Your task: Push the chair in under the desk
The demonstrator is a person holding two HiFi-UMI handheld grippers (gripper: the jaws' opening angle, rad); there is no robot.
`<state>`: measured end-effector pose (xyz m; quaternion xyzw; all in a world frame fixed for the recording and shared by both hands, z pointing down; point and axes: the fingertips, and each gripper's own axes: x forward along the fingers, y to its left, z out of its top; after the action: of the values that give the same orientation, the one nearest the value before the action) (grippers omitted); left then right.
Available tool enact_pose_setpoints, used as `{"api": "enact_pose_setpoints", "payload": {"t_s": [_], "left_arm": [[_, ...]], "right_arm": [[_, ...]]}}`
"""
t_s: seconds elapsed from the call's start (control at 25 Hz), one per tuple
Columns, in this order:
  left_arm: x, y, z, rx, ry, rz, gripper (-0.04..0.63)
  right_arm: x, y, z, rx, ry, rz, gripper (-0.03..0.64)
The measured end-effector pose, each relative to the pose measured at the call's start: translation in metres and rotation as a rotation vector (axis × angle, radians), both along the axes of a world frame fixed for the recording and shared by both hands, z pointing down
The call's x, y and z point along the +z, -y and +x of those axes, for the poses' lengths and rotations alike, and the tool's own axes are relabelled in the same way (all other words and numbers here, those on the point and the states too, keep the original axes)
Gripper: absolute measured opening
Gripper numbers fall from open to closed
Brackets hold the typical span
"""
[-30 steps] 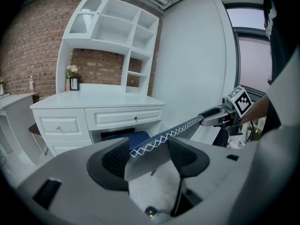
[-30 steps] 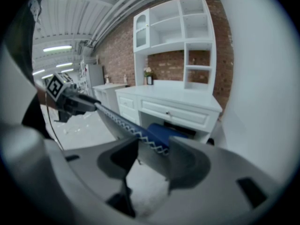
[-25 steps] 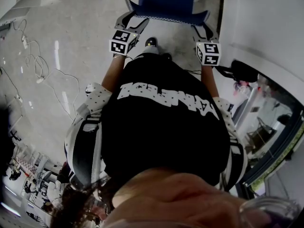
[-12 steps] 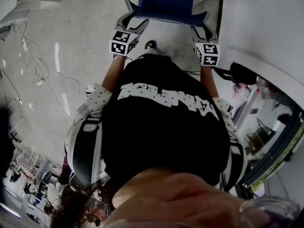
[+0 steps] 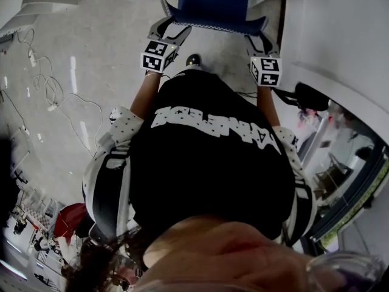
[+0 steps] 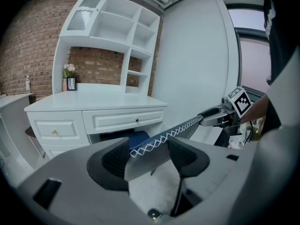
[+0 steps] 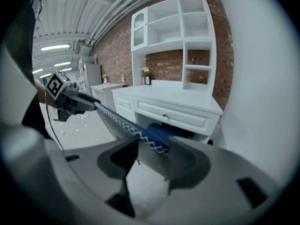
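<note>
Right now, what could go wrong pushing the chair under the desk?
The left gripper and right gripper pinch only the thin top edge of the chair, so they might slip off. The chair back may bump the drawer of the desk. The wall is close; the right gripper could scrape it.

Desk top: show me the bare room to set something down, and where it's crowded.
The desk top is bare from the flower vase at its back left to the wall-side edge, in front of the shelf unit. Crowded: the kneehole, taken up by the chair, whose back the left tongs and right tongs grip.
</note>
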<state>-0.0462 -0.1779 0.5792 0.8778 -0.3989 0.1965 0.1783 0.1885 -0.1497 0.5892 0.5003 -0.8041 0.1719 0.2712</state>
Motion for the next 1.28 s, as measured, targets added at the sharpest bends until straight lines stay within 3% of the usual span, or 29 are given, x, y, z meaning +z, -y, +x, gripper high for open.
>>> {"api": "enact_pose_setpoints", "payload": {"t_s": [1.28], "left_arm": [[-0.009, 0.001, 0.011, 0.017, -0.016, 0.029, 0.293]], "right_arm": [[-0.007, -0.002, 0.011, 0.024, 0.005, 0.011, 0.207]]}}
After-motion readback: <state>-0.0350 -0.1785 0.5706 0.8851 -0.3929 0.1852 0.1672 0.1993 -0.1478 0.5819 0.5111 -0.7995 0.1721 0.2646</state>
